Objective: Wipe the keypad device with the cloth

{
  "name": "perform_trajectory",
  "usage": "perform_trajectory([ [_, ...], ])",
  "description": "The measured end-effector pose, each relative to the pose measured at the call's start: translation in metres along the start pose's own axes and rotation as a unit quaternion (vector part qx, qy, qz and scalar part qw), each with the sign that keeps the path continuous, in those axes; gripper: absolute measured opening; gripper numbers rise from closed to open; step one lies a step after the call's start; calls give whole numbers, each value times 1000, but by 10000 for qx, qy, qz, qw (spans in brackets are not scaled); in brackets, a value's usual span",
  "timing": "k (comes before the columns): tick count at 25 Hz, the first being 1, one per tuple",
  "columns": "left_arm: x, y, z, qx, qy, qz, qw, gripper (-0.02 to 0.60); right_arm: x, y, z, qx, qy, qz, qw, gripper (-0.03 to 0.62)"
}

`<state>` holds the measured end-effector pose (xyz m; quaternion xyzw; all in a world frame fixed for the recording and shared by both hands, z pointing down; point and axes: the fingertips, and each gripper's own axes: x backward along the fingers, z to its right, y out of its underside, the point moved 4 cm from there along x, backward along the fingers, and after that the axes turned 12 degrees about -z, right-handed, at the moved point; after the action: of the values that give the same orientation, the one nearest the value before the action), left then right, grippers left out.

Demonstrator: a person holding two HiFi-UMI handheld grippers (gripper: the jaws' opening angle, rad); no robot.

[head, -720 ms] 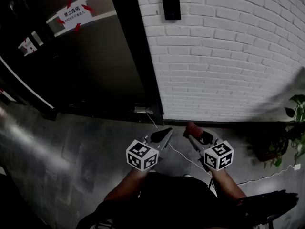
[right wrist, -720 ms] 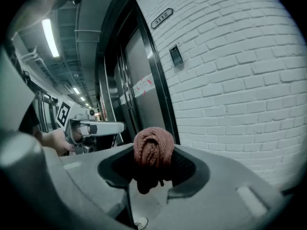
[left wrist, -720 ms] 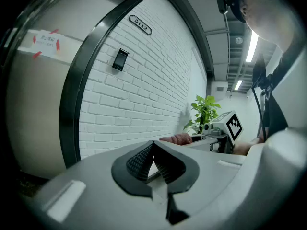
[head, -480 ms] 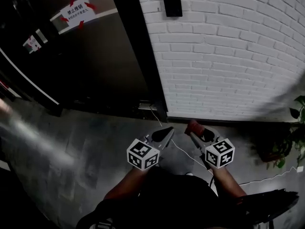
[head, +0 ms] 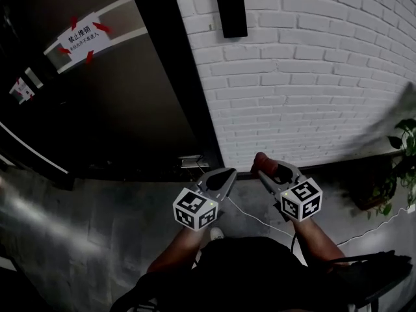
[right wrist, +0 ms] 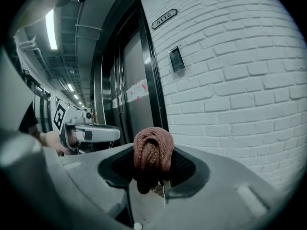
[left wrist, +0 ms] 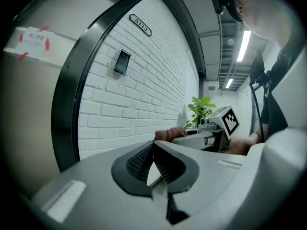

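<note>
A black keypad device (head: 231, 13) hangs high on the white brick wall; it also shows small in the left gripper view as the keypad device (left wrist: 122, 62) and in the right gripper view as the keypad device (right wrist: 177, 59). My right gripper (head: 268, 166) is shut on a bunched reddish-brown cloth (right wrist: 152, 150), whose tip (head: 261, 161) sticks out past the jaws. My left gripper (head: 223, 177) is beside it at the left, shut with nothing in it. Both are held low, well below the keypad.
A dark door frame (head: 170, 77) runs left of the brick wall, with a dark door carrying a taped paper notice (head: 78, 36). A potted plant (head: 398, 168) stands at the right. A thin white cable (head: 250, 214) lies on the grey floor.
The view has tilted up and both grippers have risen slightly toward the wall; the keypad sits lower in the frame. The cloth stays held in the right gripper.
</note>
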<state>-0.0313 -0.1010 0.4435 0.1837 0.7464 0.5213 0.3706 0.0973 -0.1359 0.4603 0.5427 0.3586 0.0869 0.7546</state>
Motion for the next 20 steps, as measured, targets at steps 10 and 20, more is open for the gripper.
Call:
perform_trajectory([
  [10, 11, -29, -83, -480, 854, -80, 9952, 17, -45, -164, 12, 637, 1195, 703, 9883, 155],
  [20, -4, -45, -95, -559, 1030, -106, 9931, 17, -37, -315, 31, 1369, 1806, 1476, 9627, 155],
])
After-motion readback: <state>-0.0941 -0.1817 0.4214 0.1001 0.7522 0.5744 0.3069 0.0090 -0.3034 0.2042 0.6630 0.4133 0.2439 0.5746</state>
